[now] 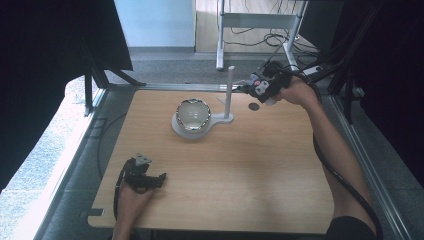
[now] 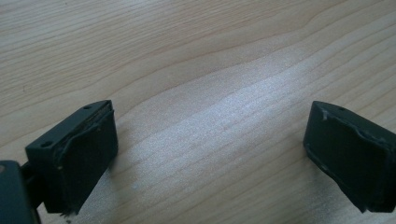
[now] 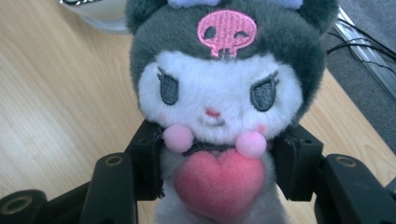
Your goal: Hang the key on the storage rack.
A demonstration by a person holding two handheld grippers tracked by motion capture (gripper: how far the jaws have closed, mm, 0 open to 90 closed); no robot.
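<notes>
Left gripper [image 1: 161, 178]: nearest to us, low at the table's near-left corner, the hand behind it entering from the bottom edge. We see its jaws released and standing wide apart in the left gripper view [image 2: 208, 154], with bare wood between them and nothing held.
Table [image 1: 250, 180]: light wood, rounded corners. We note wide open room across the whole near half and the right side; the near edge runs just below the left hand.
Bowl [image 1: 192, 114]: round, shiny-rimmed, seated on a white base left of centre toward the far edge. We cannot make out its contents.
White post [image 1: 229, 90]: upright, just right of the bowl and joined to the same white base; it stands close to the far edge of the table.
Dark round spot [image 1: 254, 106]: small, on the wood between the post and the right hand; too small for us to identify.
Right gripper [image 1: 252, 86]: raised at the far-right corner, near the post's top. We see its jaws clenched on the plush toy's sides in the right gripper view [image 3: 215, 154].
Plush toy [image 3: 219, 98]: dark hood with a pink skull, white face, pink heart at the chest. Its lower body is cut off by the frame; in the high view [image 1: 261, 85] we find it small and blurred.
</notes>
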